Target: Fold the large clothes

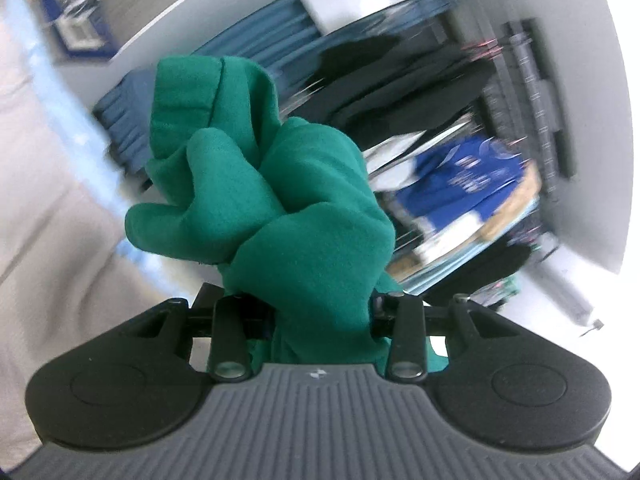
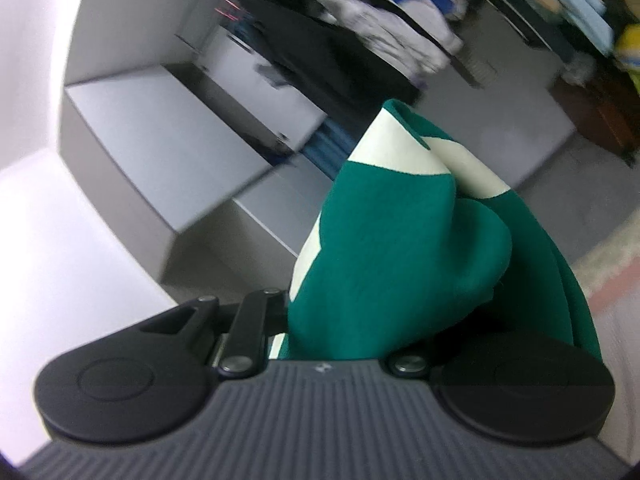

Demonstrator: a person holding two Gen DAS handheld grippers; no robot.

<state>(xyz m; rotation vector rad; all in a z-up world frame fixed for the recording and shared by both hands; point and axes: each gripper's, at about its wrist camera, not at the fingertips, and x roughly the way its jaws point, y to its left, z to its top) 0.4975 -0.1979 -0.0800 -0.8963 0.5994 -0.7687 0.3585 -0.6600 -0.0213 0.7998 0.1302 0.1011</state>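
Note:
A green garment (image 1: 280, 200) is bunched up in front of my left gripper (image 1: 316, 312), which is shut on it; the cloth covers the fingertips. In the right wrist view the same green garment (image 2: 384, 256), here with cream-white stripes, rises from my right gripper (image 2: 332, 340), which is shut on it. The cloth hides both pairs of fingertips. Both views are tilted and blurred by motion, and both grippers hold the garment up in the air.
Behind are racks of hanging clothes: blue, black and white garments (image 1: 468, 184), (image 2: 400, 20). Grey box-like furniture (image 2: 168, 136) stands at the left of the right wrist view. A pale beige surface (image 1: 36, 200) lies at the left.

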